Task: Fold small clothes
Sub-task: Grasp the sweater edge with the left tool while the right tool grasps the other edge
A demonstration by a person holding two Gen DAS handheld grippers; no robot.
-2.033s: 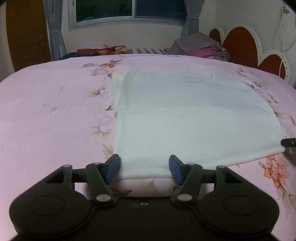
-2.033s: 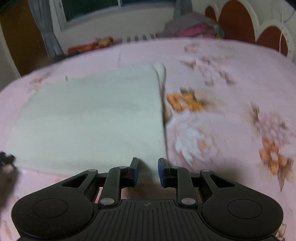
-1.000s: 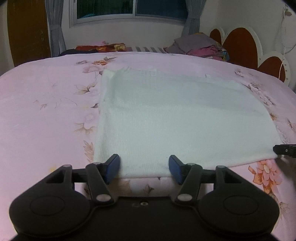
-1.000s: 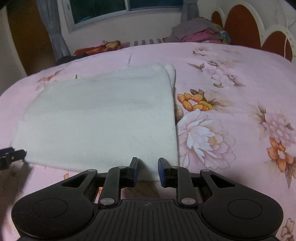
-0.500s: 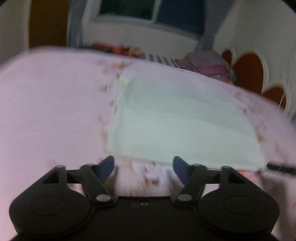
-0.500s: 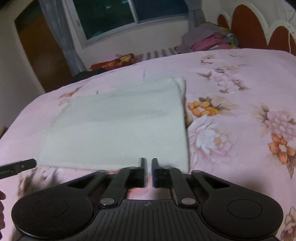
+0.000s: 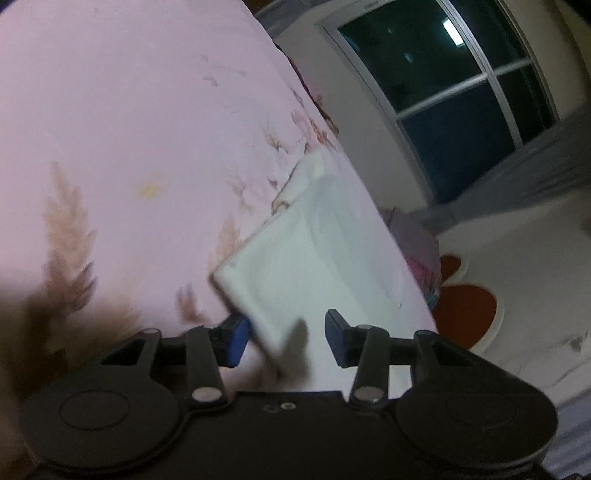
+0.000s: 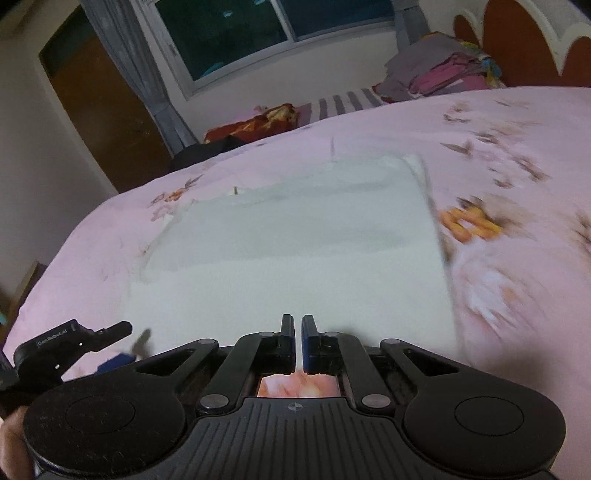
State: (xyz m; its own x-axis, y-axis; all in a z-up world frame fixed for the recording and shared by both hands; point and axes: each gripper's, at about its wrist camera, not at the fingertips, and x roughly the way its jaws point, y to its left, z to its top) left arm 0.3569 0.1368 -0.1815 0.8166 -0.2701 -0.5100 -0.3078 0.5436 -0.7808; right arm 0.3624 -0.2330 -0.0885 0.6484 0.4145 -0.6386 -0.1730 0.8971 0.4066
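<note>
A white folded cloth (image 8: pixel 295 240) lies flat on the pink flowered bedsheet (image 8: pixel 517 147). My right gripper (image 8: pixel 298 339) is shut on the cloth's near edge, right of the middle, and that edge is raised a little off the sheet. In the left wrist view the picture is tilted over. There the cloth's near left corner (image 7: pixel 280 280) hangs between the blue pads of my left gripper (image 7: pixel 286 341). Its jaws are closing, with a wide gap, and the pads are not pressing on the cloth. One of the left gripper's fingers (image 8: pixel 110 330) shows at the lower left of the right wrist view.
A pile of folded clothes (image 8: pixel 443 70) sits at the bed's far right by the red and white headboard (image 8: pixel 517 37). A red-orange bundle (image 8: pixel 258 122) lies below the dark window (image 8: pixel 258 29). A brown door (image 8: pixel 99 103) stands at the left.
The left gripper rolled over and moved to the cloth's left corner, its jaws narrowing. The right gripper went from slightly apart to shut on the near edge and rose with it.
</note>
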